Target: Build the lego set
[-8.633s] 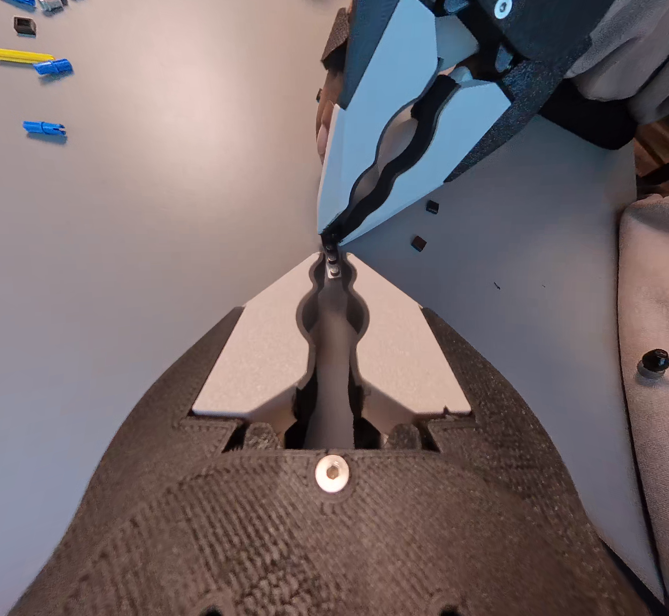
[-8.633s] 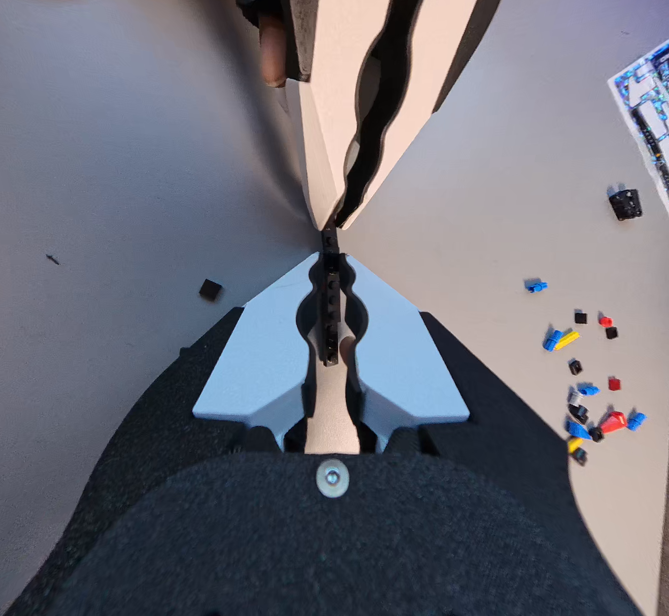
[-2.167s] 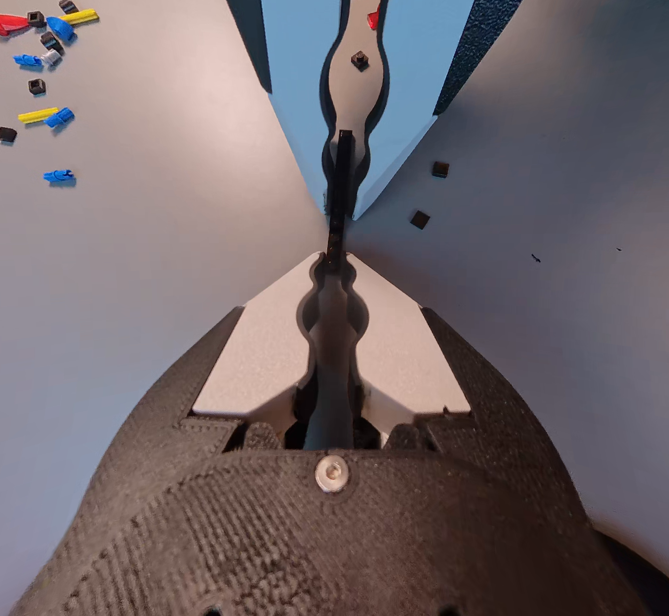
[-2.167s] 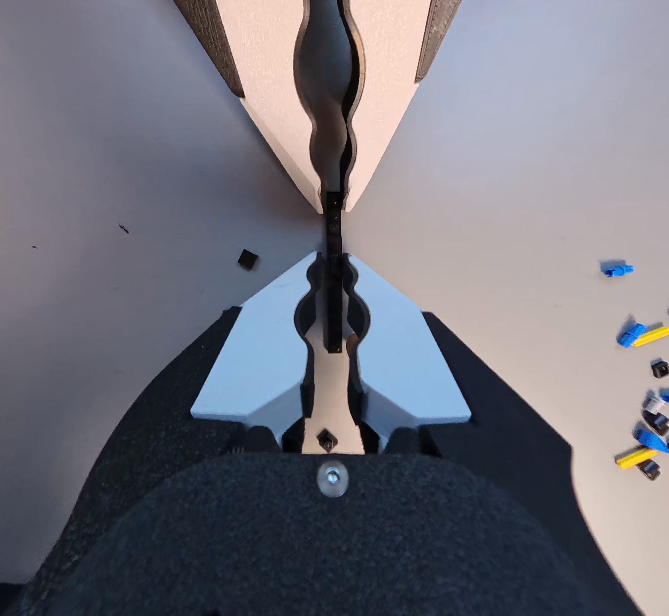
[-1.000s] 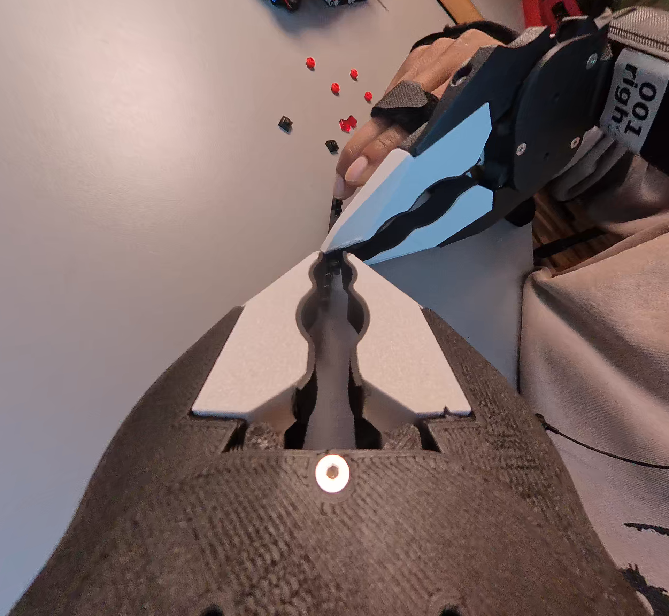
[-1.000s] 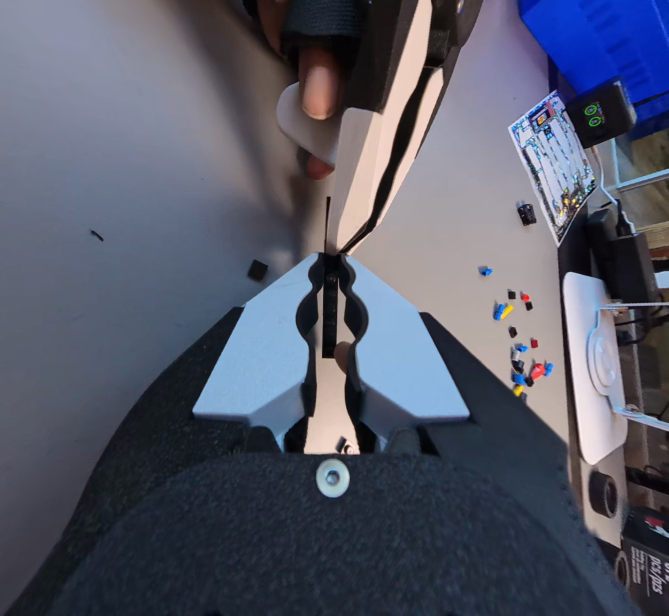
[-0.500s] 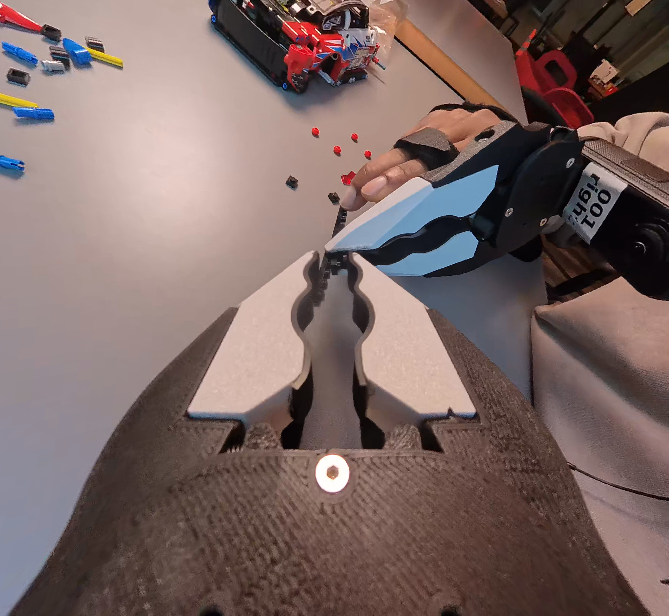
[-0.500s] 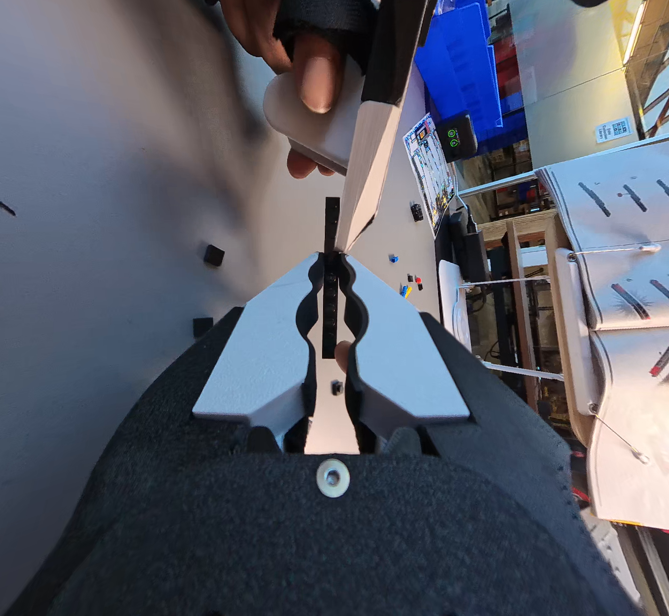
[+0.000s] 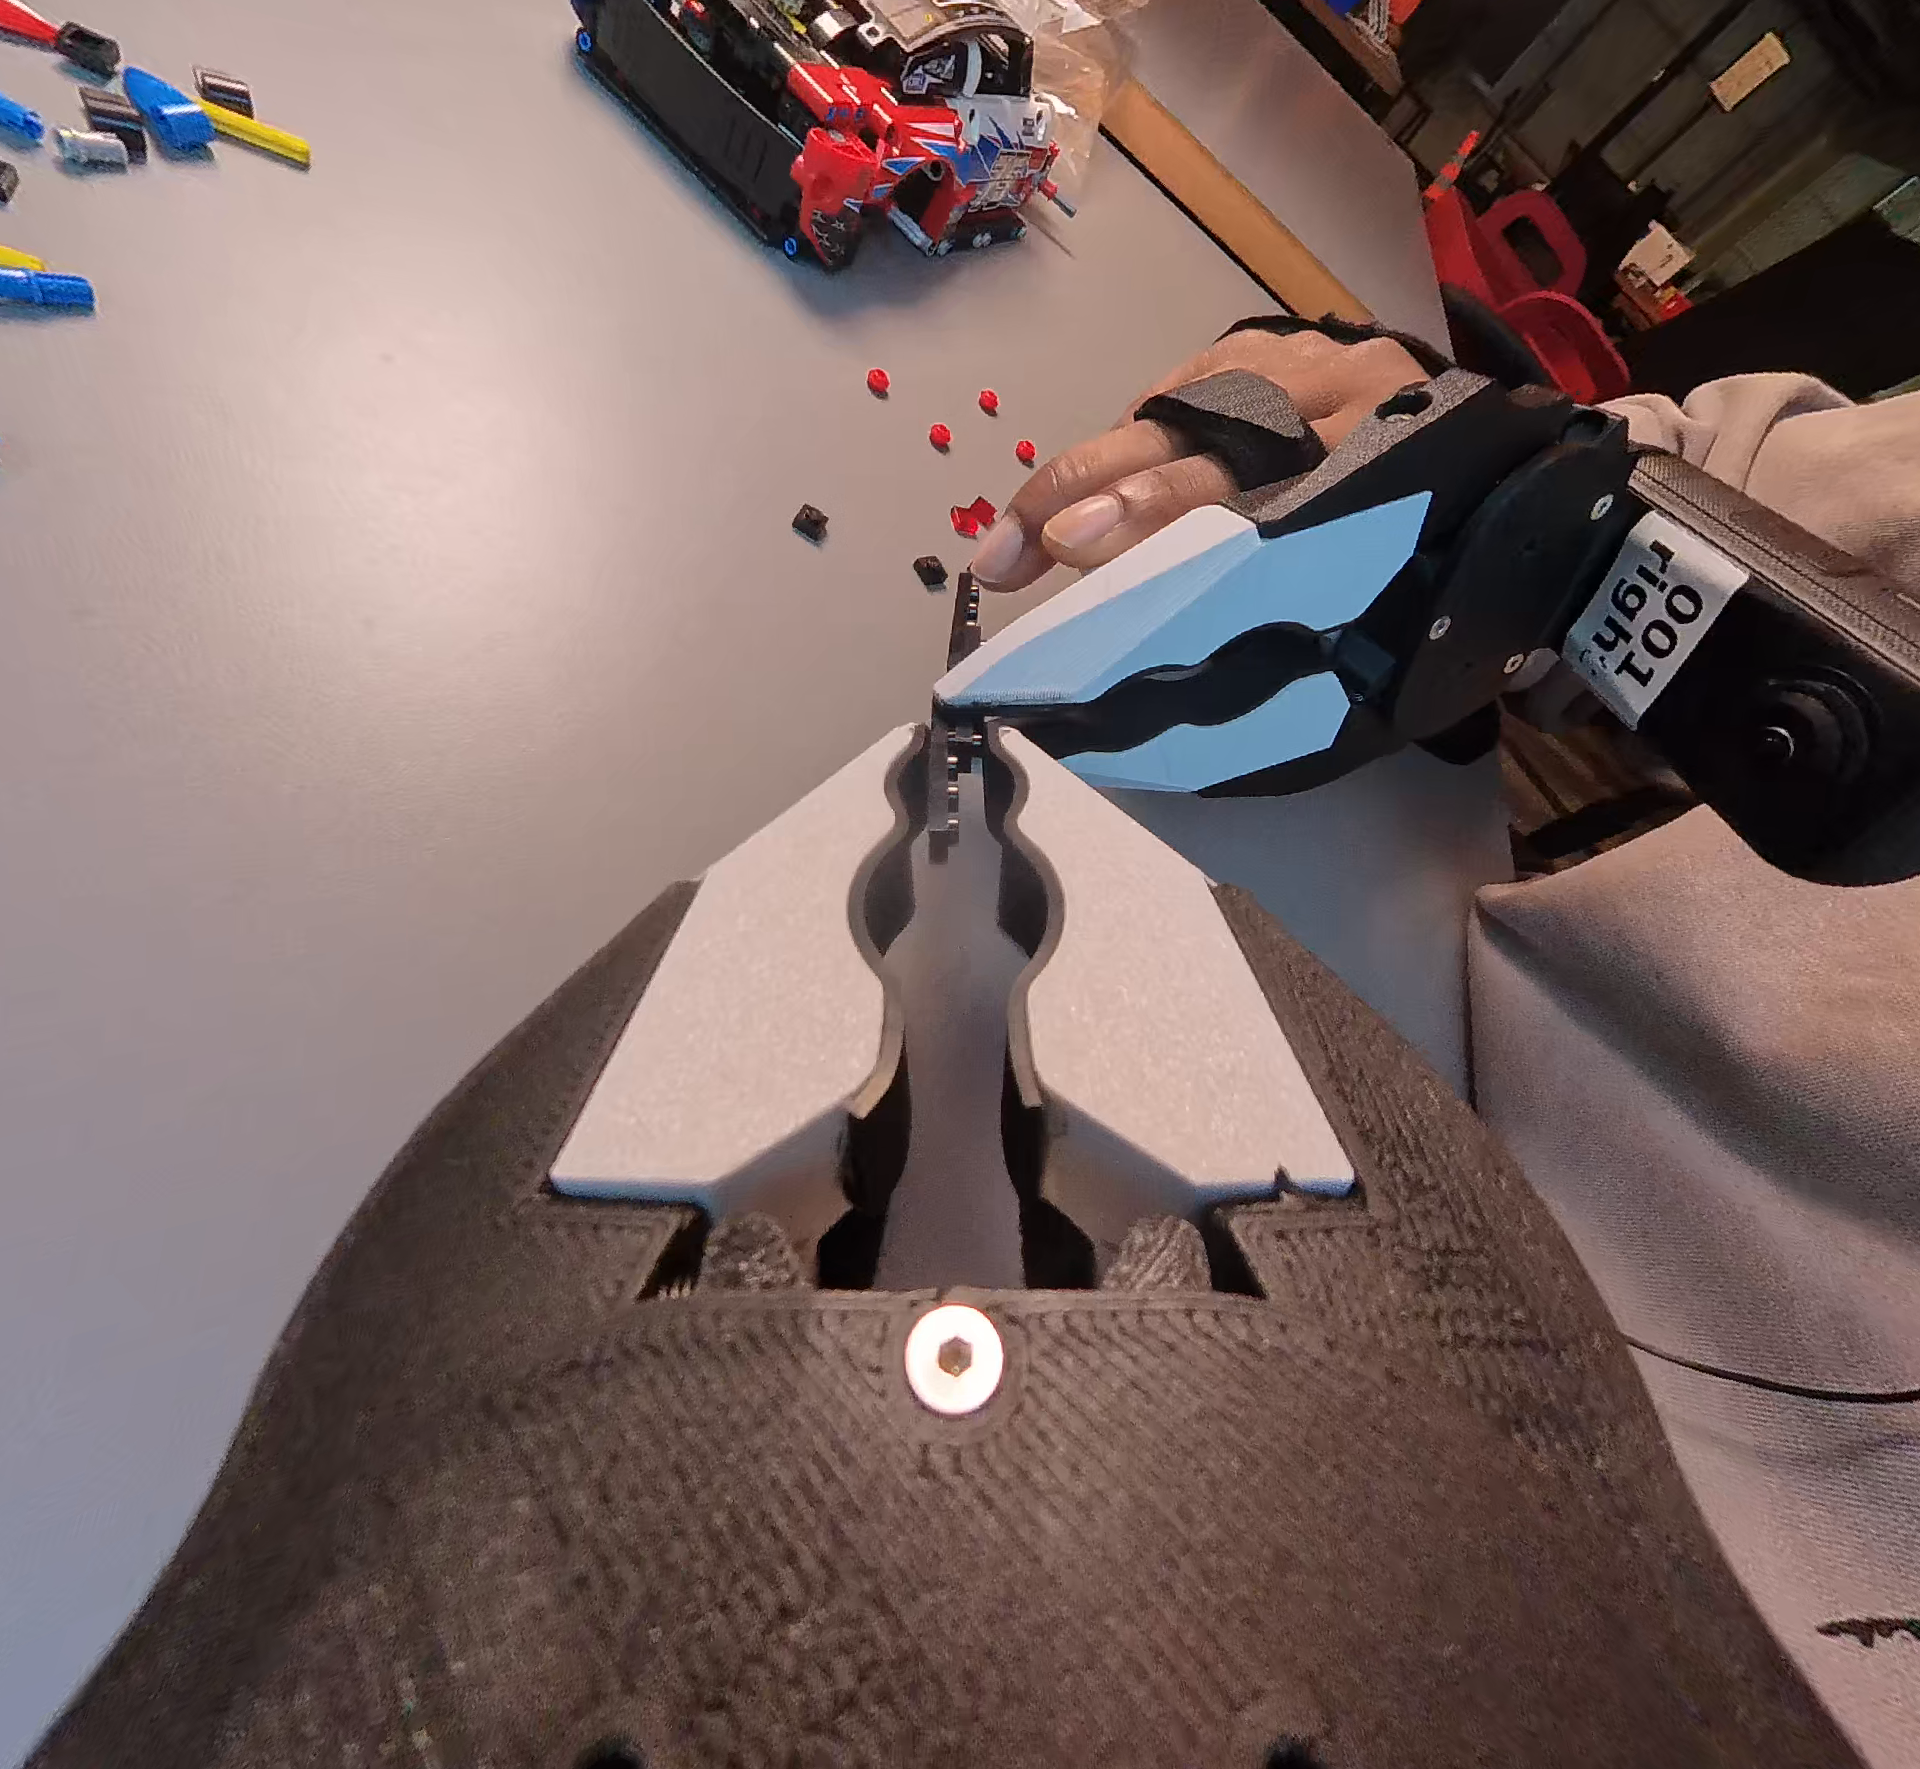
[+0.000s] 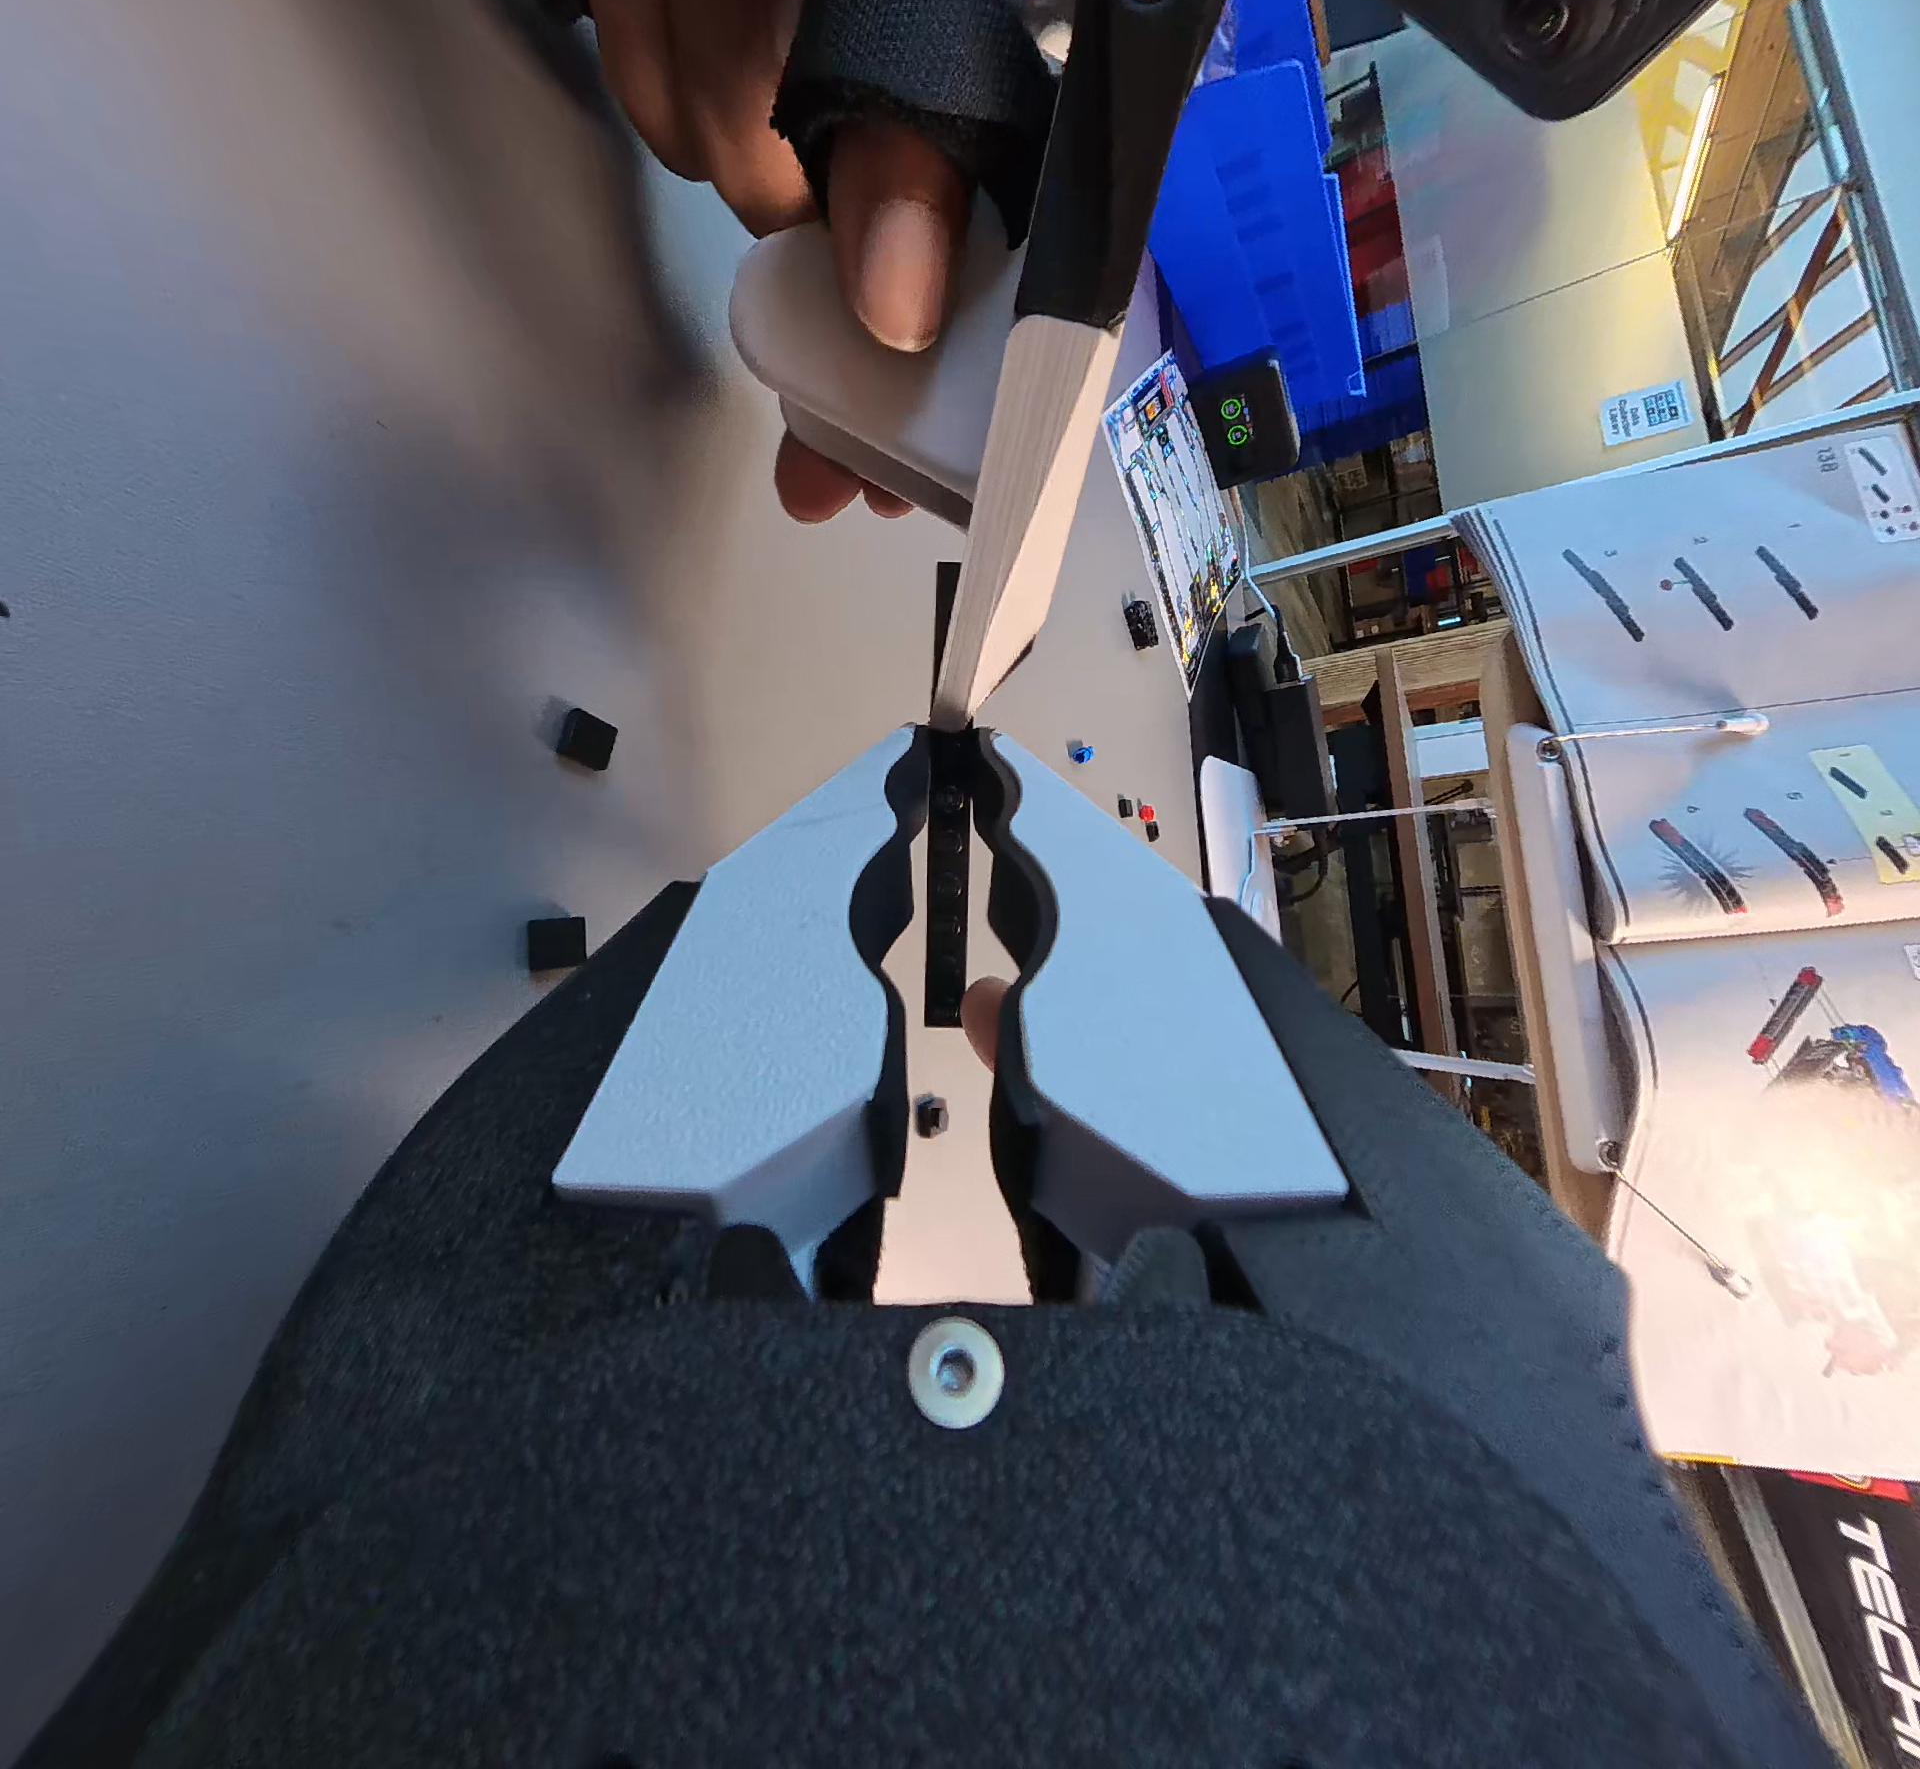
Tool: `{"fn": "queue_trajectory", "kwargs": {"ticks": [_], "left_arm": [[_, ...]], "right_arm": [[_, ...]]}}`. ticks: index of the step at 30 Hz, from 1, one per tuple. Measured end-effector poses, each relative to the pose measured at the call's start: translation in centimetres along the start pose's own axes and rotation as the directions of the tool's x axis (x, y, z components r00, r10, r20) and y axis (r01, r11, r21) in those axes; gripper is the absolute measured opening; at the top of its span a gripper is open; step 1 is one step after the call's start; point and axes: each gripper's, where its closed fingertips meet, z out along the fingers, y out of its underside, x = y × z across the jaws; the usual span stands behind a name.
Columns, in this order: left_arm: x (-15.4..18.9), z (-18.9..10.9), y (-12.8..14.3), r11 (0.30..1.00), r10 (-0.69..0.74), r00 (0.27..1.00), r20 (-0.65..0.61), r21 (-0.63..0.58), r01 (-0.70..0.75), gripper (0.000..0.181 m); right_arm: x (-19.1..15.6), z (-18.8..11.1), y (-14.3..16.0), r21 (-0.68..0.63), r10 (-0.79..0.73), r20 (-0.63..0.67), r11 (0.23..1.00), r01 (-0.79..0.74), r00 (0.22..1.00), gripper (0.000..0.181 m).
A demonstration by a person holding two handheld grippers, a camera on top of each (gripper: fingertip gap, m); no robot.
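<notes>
The right gripper (image 10: 951,745) is closed on a thin black beam (image 10: 947,898) with round holes. The left gripper (image 9: 958,740) is nearly closed, its matte grey tips around the beam's knobby end.

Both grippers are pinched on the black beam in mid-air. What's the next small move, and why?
Probably hold the right gripper steady and press the left gripper inward. Both are shut on the black beam, tips meeting at its middle, where a small black part seems to be going in; whether it is seated cannot be seen.
</notes>
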Motion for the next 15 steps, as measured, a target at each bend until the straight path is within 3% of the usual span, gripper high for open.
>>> {"fn": "queue_trajectory", "kwargs": {"ticks": [4, 7, 10, 13, 15], "left_arm": [[0.5, -0.4, -0.5, 0.992, 0.129, 0.992, 0.014, 0.011, -0.129, 0.007], [1.3, -0.7, -0.9, 0.954, 0.297, 0.954, 0.039, 0.015, -0.298, 0.006], [2.7, -1.0, -1.1, 0.871, 0.490, 0.871, 0.045, 0.016, -0.491, 0.006], [4.5, -1.0, -0.7, 0.797, 0.603, 0.797, 0.008, 0.030, -0.603, 0.006], [5.4, -0.8, -0.5, 0.767, 0.641, 0.768, -0.013, 0.039, -0.640, 0.006]], "right_arm": [[0.5, -0.3, -0.5, 0.033, 0.036, -0.014, 0.999, -0.035, 0.999, 0.005], [0.6, -1.0, -1.1, 0.097, 0.145, 0.090, 0.983, -0.154, 0.985, 0.019], [1.2, -2.6, -1.6, 0.155, 0.348, 0.277, 0.904, -0.399, 0.896, 0.040], [1.7, -4.5, -2.3, 0.190, 0.443, 0.450, 0.801, -0.568, 0.775, 0.037], [1.0, -5.0, -2.6, 0.186, 0.435, 0.514, 0.785, -0.591, 0.739, 0.028]]}}
